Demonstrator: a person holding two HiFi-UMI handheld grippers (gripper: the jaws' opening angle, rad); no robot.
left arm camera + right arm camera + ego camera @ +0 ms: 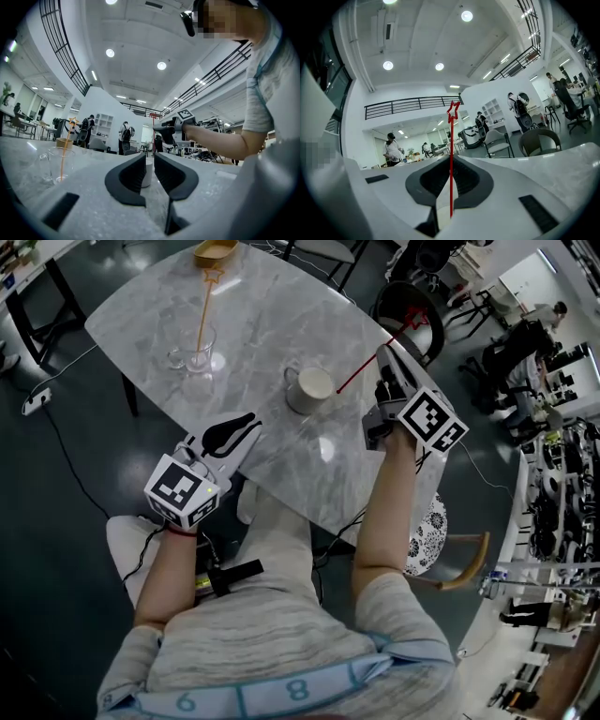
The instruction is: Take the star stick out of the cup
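Observation:
My right gripper [386, 362] [451, 164] is shut on a thin red star stick [361, 371] [451, 154], which it holds above the marble table [281, 306]. The stick's star end [415, 319] points away past the table edge. Its plain end hangs just right of a white cup [309, 388] and is outside the cup. My left gripper [246, 427] [150, 161] rests low at the table's near edge. Its jaws are nearly together with nothing between them, and the white cup [146, 172] shows through the slit.
A clear glass cup [192, 343] [61, 164] with an orange star stick [202, 310] [67, 145] in it stands at the far left. A wooden bowl [215, 251] is behind it. Black chairs [408, 310] stand beyond the table, and a wooden chair [464, 568] is to the right.

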